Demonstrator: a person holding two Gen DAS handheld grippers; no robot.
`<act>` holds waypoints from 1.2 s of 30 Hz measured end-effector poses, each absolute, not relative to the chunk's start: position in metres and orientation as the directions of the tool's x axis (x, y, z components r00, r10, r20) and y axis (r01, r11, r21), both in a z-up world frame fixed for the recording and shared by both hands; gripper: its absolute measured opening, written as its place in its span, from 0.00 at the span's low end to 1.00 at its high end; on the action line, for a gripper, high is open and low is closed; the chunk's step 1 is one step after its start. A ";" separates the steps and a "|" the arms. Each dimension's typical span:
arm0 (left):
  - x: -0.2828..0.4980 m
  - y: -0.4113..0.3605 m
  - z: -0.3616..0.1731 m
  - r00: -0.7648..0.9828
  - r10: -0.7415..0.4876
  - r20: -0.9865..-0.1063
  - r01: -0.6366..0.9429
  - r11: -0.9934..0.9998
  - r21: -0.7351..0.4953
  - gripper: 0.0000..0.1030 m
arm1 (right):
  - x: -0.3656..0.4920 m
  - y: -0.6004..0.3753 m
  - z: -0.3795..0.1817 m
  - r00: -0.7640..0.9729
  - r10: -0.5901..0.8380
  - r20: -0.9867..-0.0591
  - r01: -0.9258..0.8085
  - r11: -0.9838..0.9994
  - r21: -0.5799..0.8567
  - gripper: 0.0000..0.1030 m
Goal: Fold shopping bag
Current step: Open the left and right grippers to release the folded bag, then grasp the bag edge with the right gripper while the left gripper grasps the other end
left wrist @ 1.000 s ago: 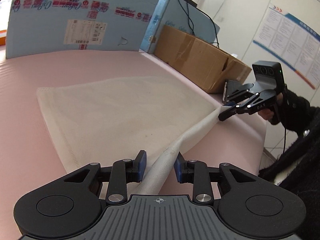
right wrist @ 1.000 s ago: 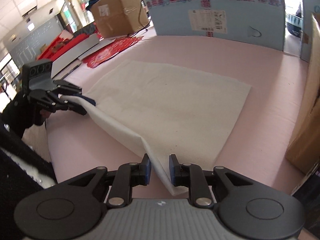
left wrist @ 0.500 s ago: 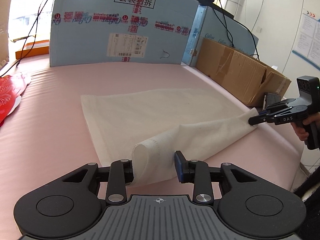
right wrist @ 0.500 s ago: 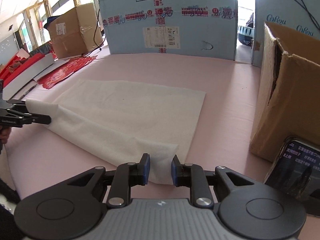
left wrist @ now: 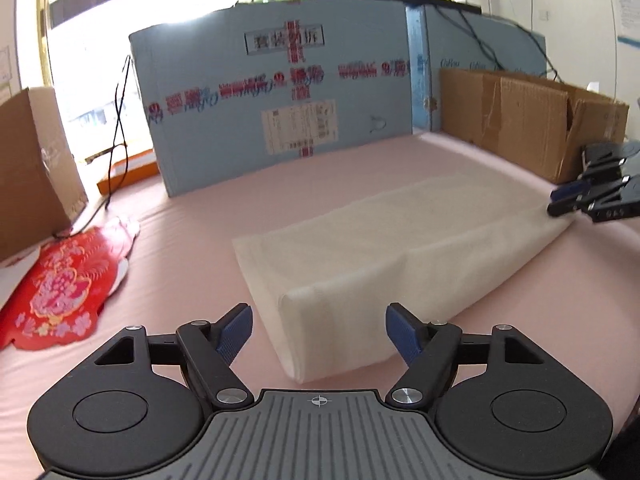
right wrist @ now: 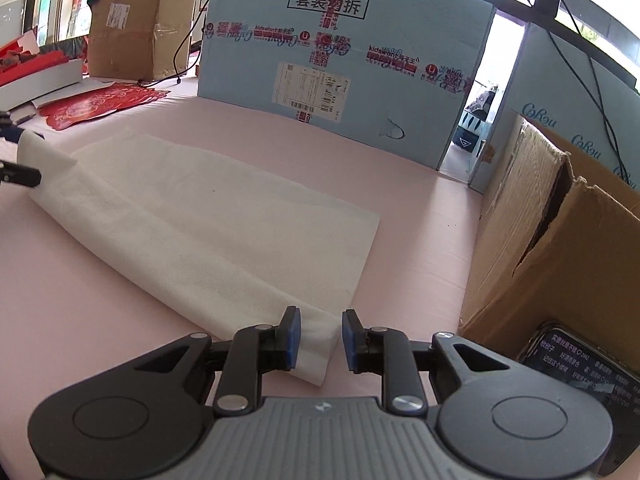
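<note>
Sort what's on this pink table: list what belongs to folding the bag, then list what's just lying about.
Belongs to the job:
- white fabric shopping bag, folded over
- left hand-held gripper, jaws opening
- right hand-held gripper

Lying about:
- brown cardboard box
- red paper decoration
- black phone
- blue carton

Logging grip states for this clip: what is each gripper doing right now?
Left gripper: jaws opening, clear of the bag corner lying between them.
Right gripper: open; the bag's other corner lies between its pads, unpinched.
</note>
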State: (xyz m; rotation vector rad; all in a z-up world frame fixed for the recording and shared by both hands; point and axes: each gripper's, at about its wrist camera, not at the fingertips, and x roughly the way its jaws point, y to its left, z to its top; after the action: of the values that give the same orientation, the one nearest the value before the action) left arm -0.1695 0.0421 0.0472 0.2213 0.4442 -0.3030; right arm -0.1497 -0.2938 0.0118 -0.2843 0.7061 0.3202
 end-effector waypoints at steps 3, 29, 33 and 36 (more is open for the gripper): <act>-0.175 0.020 0.057 0.923 -0.204 -0.326 0.267 0.950 0.162 0.71 | -0.152 -0.293 0.011 0.724 0.189 -0.664 -0.375 0.915 -0.149 0.24; -0.138 -0.017 0.008 0.695 -0.416 -0.587 0.492 0.870 -0.035 0.55 | -0.203 -0.294 0.024 0.812 0.187 -0.553 -0.449 0.805 -0.388 0.62; -0.137 -0.015 0.007 0.688 -0.435 -0.581 0.500 0.865 -0.055 0.62 | -0.206 -0.270 0.009 0.794 0.198 -0.575 -0.532 0.684 -0.499 0.60; -0.138 -0.017 0.007 0.690 -0.430 -0.583 0.501 0.864 -0.045 0.63 | -0.207 -0.246 -0.001 0.823 0.216 -0.525 -0.549 0.539 -0.639 0.58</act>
State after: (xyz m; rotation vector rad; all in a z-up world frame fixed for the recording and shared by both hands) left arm -0.1375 -0.0173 0.0070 0.1212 0.6197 -0.5224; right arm -0.2074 -0.2461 -0.0012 -0.8931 0.4120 0.4697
